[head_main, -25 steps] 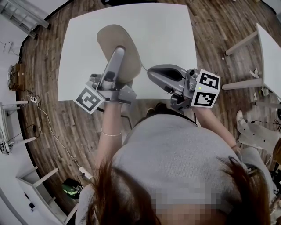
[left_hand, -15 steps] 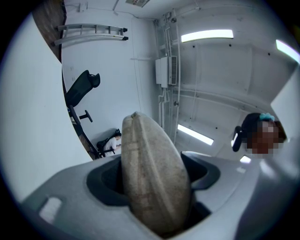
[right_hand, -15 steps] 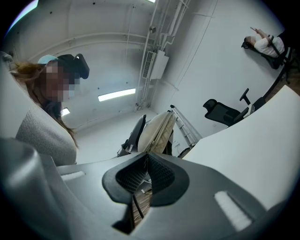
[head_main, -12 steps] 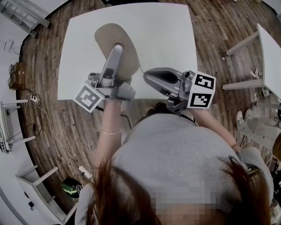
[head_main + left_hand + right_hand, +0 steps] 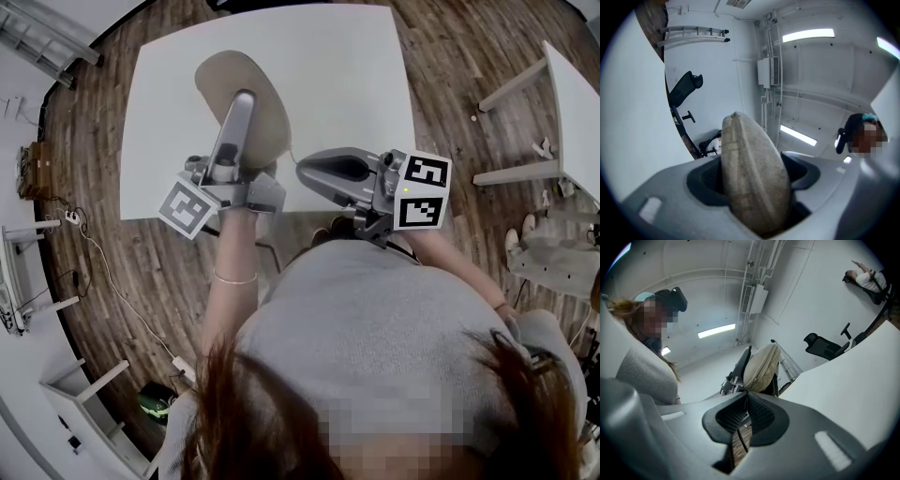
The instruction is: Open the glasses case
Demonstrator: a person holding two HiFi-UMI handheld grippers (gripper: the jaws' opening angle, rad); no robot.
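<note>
My left gripper (image 5: 246,101) holds a beige oval glasses case (image 5: 217,86) on edge above the white table (image 5: 356,75), jaws clamped on its two broad sides. In the left gripper view the case (image 5: 752,173) stands upright between the pads, seam facing the camera. My right gripper (image 5: 302,169) is to the right of the case, tips at its near end. In the right gripper view the jaws (image 5: 746,397) are shut on a thin zipper pull that runs to the case (image 5: 761,365). The case looks closed.
The table's near edge (image 5: 281,214) lies under both grippers, with wooden floor (image 5: 141,262) below. A second white table (image 5: 574,103) stands at the right. Cables (image 5: 103,272) trail on the floor at the left. An office chair (image 5: 825,345) stands beyond the table.
Both grippers and the case sit a touch further left in the head view, along with the table. Both holds look the same.
</note>
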